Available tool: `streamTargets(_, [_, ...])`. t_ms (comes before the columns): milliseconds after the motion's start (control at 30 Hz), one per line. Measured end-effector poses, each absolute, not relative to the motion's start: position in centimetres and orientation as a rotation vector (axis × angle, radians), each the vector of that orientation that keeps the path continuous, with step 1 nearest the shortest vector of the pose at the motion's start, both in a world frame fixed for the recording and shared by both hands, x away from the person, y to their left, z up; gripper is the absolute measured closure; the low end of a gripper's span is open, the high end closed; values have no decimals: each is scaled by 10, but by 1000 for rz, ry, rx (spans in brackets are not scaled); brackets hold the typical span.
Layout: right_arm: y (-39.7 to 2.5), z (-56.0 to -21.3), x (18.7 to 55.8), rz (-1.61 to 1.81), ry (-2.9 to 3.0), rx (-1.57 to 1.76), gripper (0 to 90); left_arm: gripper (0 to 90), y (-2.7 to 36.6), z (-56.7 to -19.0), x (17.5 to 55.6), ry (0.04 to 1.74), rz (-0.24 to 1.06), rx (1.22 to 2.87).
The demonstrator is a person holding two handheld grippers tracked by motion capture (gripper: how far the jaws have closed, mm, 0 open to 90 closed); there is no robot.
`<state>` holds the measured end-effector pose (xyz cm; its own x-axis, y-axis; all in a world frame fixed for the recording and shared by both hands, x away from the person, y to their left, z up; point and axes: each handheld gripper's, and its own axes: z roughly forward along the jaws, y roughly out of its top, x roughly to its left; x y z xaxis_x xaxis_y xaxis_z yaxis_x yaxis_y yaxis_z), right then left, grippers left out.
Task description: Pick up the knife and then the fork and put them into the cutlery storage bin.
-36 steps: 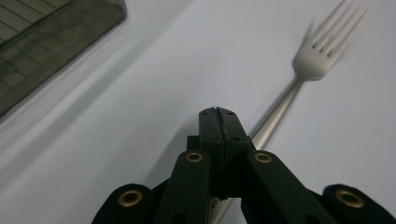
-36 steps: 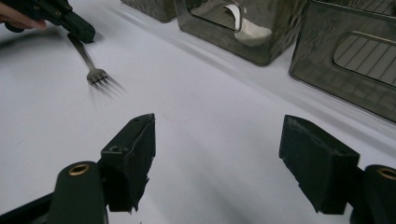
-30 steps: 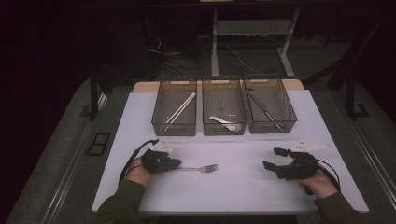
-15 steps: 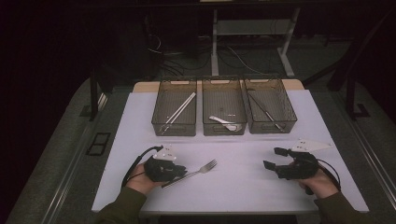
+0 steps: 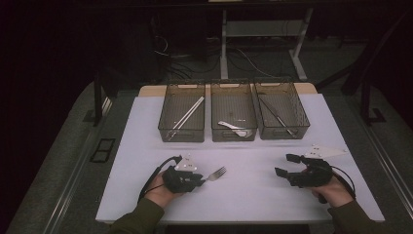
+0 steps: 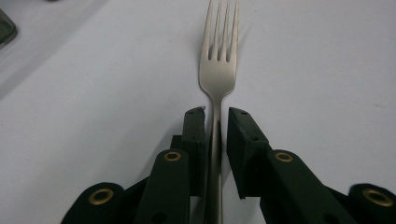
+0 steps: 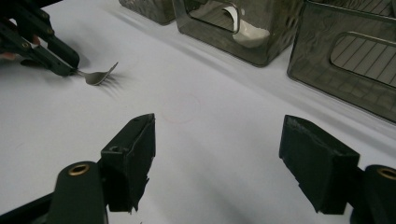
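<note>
A silver fork point(image 6: 218, 70) is held by its handle in my left gripper point(image 6: 216, 116), whose jaws are shut on it. In the high view the left gripper point(image 5: 197, 179) is at the near left of the white sheet, and the fork point(image 5: 217, 173) points away and to the right. From the right gripper view the fork's head point(image 7: 98, 76) hangs low over the sheet with a shadow beneath. My right gripper point(image 5: 285, 165) is at the near right, open, with nothing between its fingers point(image 7: 135, 149).
Three dark see-through bins stand in a row at the far side of the sheet: the left bin point(image 5: 181, 139) holds long pale sticks, the middle bin point(image 5: 234, 138) a white spoon point(image 5: 233, 127), and the right bin point(image 5: 285, 135) dark utensils. The white sheet point(image 5: 253, 195) lies between the grippers.
The left gripper has shifted slightly right and turned with the fork, so the fork now points away and to the right instead of straight right. The right gripper has stayed put.
</note>
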<state>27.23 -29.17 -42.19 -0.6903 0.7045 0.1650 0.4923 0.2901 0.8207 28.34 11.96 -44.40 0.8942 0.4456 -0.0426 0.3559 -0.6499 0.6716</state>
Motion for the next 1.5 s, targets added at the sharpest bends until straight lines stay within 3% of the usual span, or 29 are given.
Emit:
streamTargets(100, [-292, -422, 274, 1359, 2343, 1115, 281, 838, 120, -444, 284, 557, 160, 2345])
streamTargets(500, [-286, -422, 277, 1381, 2383, 1114, 274, 850, 114, -431, 279, 565, 216, 2280])
streamTargets(700, [-278, -420, 276, 1366, 2397, 1134, 236, 850, 115, -418, 279, 587, 245, 2167])
streamTargets(833, [-271, -415, 278, 1446, 2436, 1125, 146, 850, 113, -408, 279, 590, 265, 2096])
streamTargets(967, [-257, -404, 281, 1504, 2440, 1113, 146, 850, 105, -403, 279, 582, 286, 2066])
streamTargets(1233, [-220, -386, 290, 1678, 2430, 1049, 414, 850, 81, -401, 277, 562, 307, 2058])
streamTargets(1500, [-193, -385, 305, 1757, 2419, 1091, 575, 851, 66, -395, 274, 532, 339, 2036])
